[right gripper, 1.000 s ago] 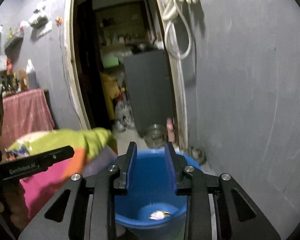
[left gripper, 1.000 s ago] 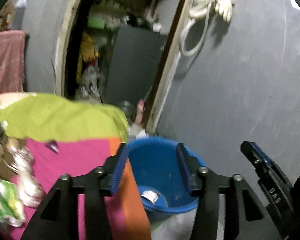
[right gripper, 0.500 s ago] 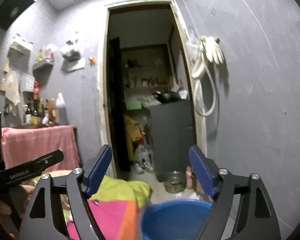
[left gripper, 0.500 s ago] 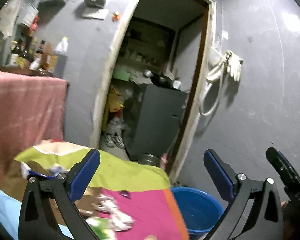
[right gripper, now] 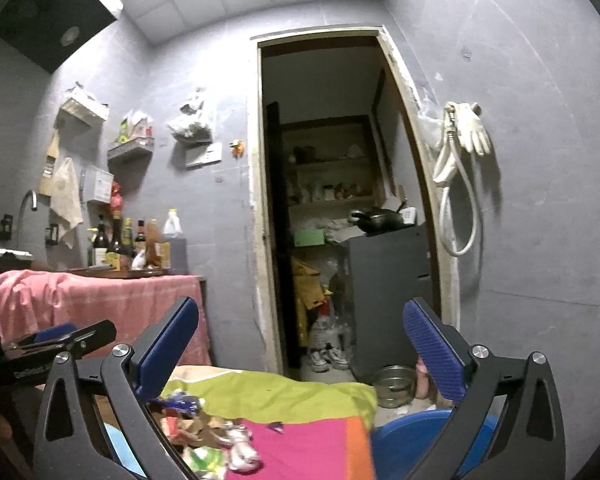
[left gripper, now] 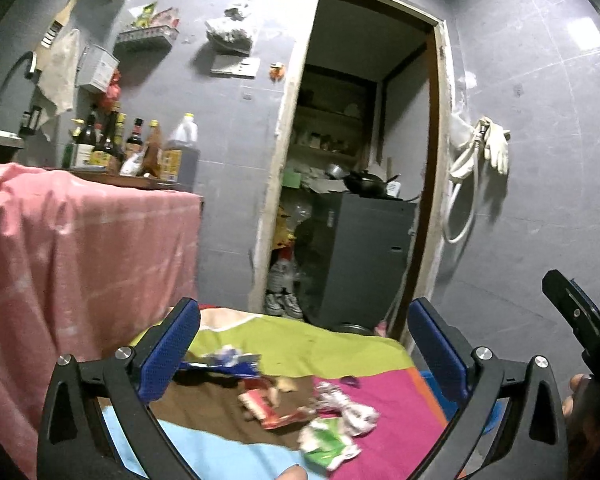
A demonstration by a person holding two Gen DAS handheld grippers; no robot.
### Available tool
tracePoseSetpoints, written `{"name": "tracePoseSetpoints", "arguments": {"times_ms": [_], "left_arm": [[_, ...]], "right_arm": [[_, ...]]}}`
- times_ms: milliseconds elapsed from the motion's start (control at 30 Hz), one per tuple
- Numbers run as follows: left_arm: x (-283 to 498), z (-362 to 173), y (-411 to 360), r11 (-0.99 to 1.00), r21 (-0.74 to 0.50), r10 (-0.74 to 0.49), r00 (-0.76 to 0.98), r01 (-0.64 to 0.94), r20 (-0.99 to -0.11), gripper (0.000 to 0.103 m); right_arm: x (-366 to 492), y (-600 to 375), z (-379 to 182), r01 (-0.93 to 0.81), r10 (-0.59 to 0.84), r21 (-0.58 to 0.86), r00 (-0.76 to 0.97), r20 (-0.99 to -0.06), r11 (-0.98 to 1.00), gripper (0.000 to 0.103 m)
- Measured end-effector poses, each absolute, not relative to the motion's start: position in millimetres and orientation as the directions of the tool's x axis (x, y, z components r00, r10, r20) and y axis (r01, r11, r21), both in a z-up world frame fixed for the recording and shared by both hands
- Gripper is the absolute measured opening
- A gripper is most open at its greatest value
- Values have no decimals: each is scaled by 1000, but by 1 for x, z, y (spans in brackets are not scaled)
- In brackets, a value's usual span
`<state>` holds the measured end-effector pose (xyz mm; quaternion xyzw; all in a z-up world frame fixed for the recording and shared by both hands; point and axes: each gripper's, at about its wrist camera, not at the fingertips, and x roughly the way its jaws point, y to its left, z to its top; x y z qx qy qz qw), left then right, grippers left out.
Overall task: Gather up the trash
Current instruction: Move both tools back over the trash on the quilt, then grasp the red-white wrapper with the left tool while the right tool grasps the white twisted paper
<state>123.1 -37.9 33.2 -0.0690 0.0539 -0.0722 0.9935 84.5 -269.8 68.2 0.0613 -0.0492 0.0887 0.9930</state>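
Note:
Several crumpled wrappers lie on a table with a patchwork cloth (left gripper: pixel 384 424): a green packet (left gripper: pixel 327 442), a white wrapper (left gripper: pixel 350 408), a red one (left gripper: pixel 266 410) and a blue one (left gripper: pixel 230 360). They also show in the right wrist view (right gripper: pixel 236 446). A blue bucket (right gripper: pixel 412 436) stands right of the table; its edge shows in the left wrist view (left gripper: pixel 430 380). My left gripper (left gripper: pixel 304 358) is open and empty above the trash. My right gripper (right gripper: pixel 300 354) is open and empty, raised above the table's right end and the bucket.
A pink-covered counter (left gripper: pixel 72 248) with bottles (left gripper: pixel 116 144) stands at the left. An open doorway (right gripper: pixel 336 208) leads to a storeroom with a dark cabinet (left gripper: pixel 364 256). A steel bowl (right gripper: pixel 392 382) sits on the floor. A hose and glove (right gripper: pixel 460 160) hang on the right wall.
Both grippers have opened wide and swung up and away from over the blue bucket. The left one now faces the trash on the table.

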Motion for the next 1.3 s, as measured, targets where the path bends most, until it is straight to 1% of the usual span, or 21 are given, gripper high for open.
{"name": "tracePoseSetpoints", "arguments": {"times_ms": [200,300,433,600,633,667,733,767,800,867,900,933,967,1067,1100,1133,1167,1200,1233,1267,1300], "left_arm": [[112,20,-11,988,-127,-95,992,84,-87,102],[112,9,-3,991,-116,-77,991,64,-107,102],[121,-10,4,987,-133,-114,973,88,-199,102],[140,-34,4,980,-173,-154,935,102,-321,101],[143,-36,5,978,-179,-158,930,102,-332,101],[147,-39,4,977,-185,-164,924,104,-346,101],[154,-42,3,977,-187,-169,913,105,-371,101],[160,-45,3,976,-191,-177,902,108,-394,101],[164,-45,3,974,-199,-186,894,112,-408,101],[175,-51,4,968,-225,-202,871,109,-447,98],[178,-51,5,966,-233,-210,864,111,-458,95],[184,-53,5,964,-244,-218,851,110,-478,91],[189,-56,6,961,-254,-226,838,109,-497,89],[200,-61,6,955,-276,-247,804,107,-541,76],[204,-63,4,953,-284,-255,791,108,-556,70],[207,-65,4,950,-294,-265,778,108,-569,66],[211,-67,4,945,-311,-278,764,107,-583,64],[214,-68,4,941,-322,-287,755,106,-589,62],[217,-71,4,935,-340,-302,742,106,-599,58],[221,-73,3,930,-351,-312,729,104,-609,56],[225,-74,3,928,-360,-318,718,101,-619,51]], "right_arm": [[84,-245,58,-207,196,99,975,108,973,103],[88,-235,50,-216,209,83,974,87,973,103],[102,-228,36,-237,236,67,972,11,969,103],[126,-229,16,-247,255,77,960,-116,966,103],[131,-228,13,-249,258,76,956,-138,965,103],[135,-228,9,-252,261,72,952,-161,965,101],[142,-227,3,-260,268,62,944,-195,964,94],[147,-225,0,-265,271,57,938,-218,963,92],[152,-224,-3,-271,276,57,932,-236,961,88],[162,-221,-8,-286,292,61,918,-270,956,86],[166,-220,-10,-293,298,61,912,-282,954,84],[170,-218,-13,-301,304,58,904,-299,952,79],[175,-216,-16,-311,312,54,895,-320,949,77],[187,-210,-23,-332,327,53,870,-369,942,69],[191,-210,-26,-337,331,55,862,-385,940,64],[194,-209,-28,-339,331,55,854,-401,939,61],[198,-207,-30,-342,331,52,844,-422,938,58],[201,-206,-32,-345,332,51,837,-435,937,53],[204,-205,-34,-349,334,50,830,-447,936,51],[206,-205,-36,-354,336,49,823,-457,934,51],[208,-204,-38,-361,340,47,814,-470,931,50]]}}
